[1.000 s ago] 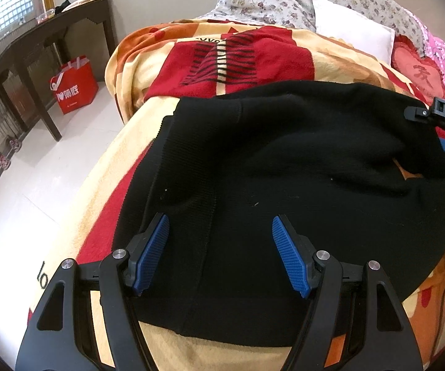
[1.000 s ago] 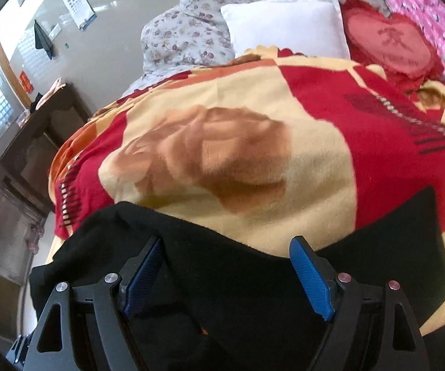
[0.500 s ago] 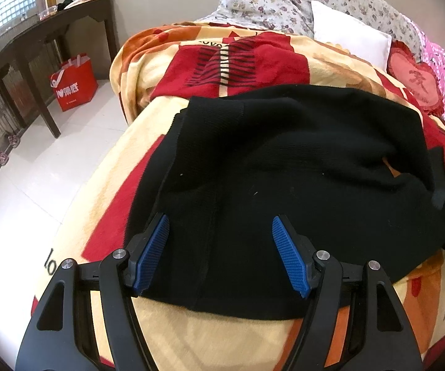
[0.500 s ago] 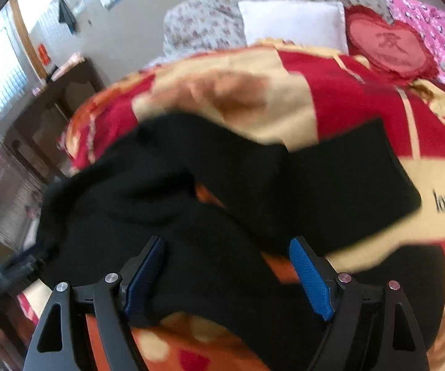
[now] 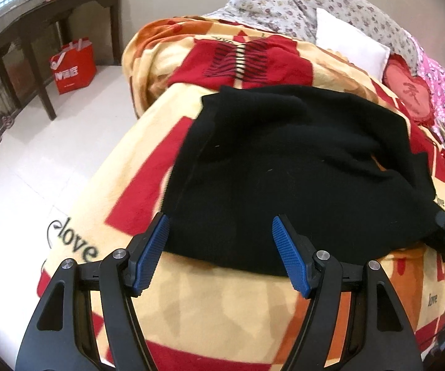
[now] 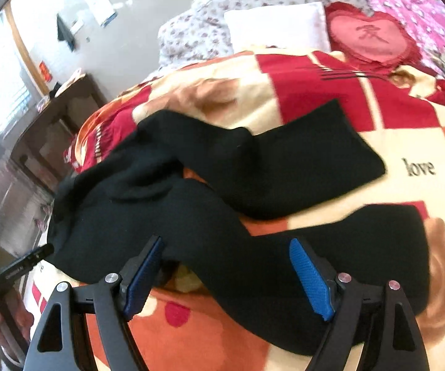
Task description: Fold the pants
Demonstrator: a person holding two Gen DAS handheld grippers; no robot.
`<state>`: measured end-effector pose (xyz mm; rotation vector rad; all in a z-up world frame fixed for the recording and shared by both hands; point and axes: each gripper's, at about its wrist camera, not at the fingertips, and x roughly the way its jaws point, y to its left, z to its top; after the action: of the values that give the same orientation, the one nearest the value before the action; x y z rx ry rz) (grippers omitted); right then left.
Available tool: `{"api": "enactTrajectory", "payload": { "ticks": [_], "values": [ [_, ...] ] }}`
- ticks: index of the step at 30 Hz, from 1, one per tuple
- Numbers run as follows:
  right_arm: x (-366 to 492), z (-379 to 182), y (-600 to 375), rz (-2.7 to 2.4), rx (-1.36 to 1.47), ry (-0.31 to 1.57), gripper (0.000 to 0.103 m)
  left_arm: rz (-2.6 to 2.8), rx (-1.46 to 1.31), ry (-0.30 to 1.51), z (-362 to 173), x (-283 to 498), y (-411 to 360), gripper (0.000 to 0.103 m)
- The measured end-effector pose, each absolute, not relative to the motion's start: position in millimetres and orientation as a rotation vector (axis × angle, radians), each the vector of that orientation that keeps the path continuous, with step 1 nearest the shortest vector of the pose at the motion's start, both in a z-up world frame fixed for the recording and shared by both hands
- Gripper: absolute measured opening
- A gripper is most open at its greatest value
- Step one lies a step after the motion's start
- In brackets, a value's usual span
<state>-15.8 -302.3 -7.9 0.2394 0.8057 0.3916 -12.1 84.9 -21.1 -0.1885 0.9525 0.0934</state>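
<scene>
Hovering both claws, left claw (image 5: 221, 249) and right claw (image 6: 226, 275) wide and empty, over black knit pants (image 6: 253, 216) sprawled on the bed; next, gripping a leg to straighten

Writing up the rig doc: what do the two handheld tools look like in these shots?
Both match. The left tool and right tool each have two matte black plastic fingers with triangular cut-outs, silver round pivot screws, and ribbed blue pads on the inner faces. In the right wrist view the left tool's black body shows small white lettering, too small to read. No sleeves are visible.
</scene>
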Motion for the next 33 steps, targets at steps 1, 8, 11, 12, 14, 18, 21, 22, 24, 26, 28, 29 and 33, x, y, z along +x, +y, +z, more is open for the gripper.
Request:
{"api": "enactTrajectory", "payload": {
  "ticks": [1,8,11,12,14,18,21,22,24,26,28,29,33],
  "values": [
    [-17,-8,-306,0.386,0.246,0.805,0.081,0.100,-0.184,0.951,-21,-13,85,0.070],
    [-19,-8,-308,0.387,0.253,0.790,0.081,0.124,-0.151,0.953,-26,-17,84,0.070],
    [-20,-8,-311,0.386,0.250,0.787,0.081,0.120,-0.166,0.955,-25,-20,86,0.070],
    [-20,-8,-312,0.385,0.252,0.787,0.081,0.117,-0.174,0.957,-25,-21,87,0.070],
    [-19,-9,-316,0.382,0.257,0.788,0.081,0.112,-0.189,0.961,-26,-21,89,0.070],
    [-22,-10,-325,0.368,0.261,0.787,0.081,0.096,-0.244,0.974,-28,-26,94,0.070],
    [-27,-10,-334,0.350,0.250,0.780,0.081,0.065,-0.324,0.994,-33,-31,101,0.070],
    [-29,-10,-337,0.340,0.243,0.776,0.081,0.054,-0.352,1.005,-36,-31,103,0.070],
    [-35,-10,-347,0.300,0.224,0.765,0.081,0.045,-0.382,1.028,-43,-31,103,0.070],
    [-40,-11,-359,0.267,0.216,0.758,0.081,0.058,-0.388,1.040,-48,-28,103,0.070],
    [-45,-14,-378,0.237,0.237,0.755,0.081,0.066,-0.395,1.030,-48,-26,102,0.070],
    [-48,-15,-387,0.212,0.249,0.753,0.081,0.064,-0.402,1.028,-48,-23,100,0.070],
    [-52,-24,-431,0.117,0.342,0.742,0.081,0.059,-0.410,1.024,-50,-11,92,0.070]
  ]
}}
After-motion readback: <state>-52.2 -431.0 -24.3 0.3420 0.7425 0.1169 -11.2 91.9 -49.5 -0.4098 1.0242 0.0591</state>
